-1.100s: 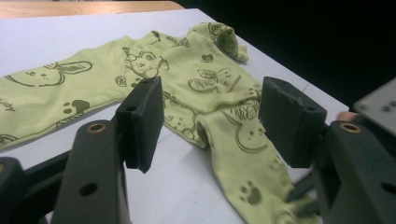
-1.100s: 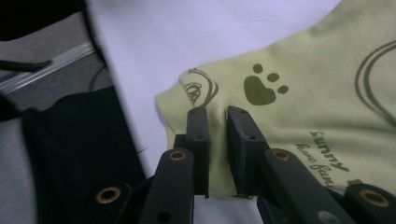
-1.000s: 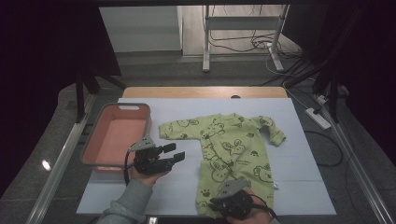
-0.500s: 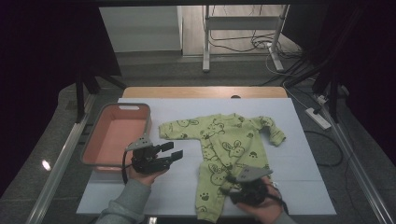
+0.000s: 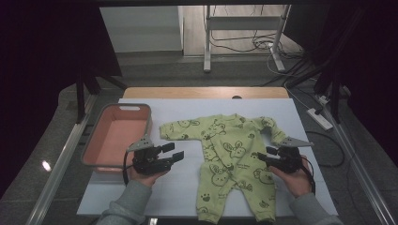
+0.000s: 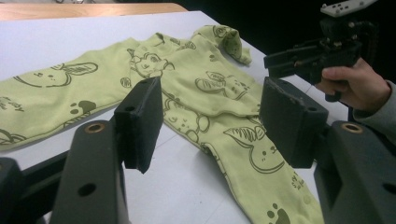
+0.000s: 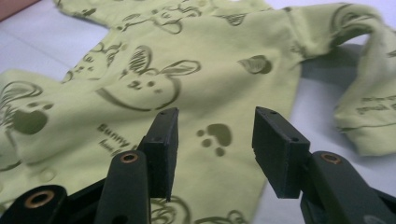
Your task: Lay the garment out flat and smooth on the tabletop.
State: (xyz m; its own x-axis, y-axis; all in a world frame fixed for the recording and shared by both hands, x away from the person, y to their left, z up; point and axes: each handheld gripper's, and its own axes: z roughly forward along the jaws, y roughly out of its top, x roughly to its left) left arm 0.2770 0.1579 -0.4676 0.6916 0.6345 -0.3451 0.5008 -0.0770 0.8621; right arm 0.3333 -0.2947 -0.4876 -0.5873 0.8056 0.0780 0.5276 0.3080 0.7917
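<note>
We see our right gripper with jaws just opened, empty, above the green bunny-print baby romper; our left gripper gapes empty beside it, romper legs cut off.

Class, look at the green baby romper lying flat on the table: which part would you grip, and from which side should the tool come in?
Probably the folded sleeve of the romper, approached from the table's right edge. It bunches up off the mat, giving a raised fold to pinch, whereas the body lies flat. The right tool, open, is nearest.
</note>
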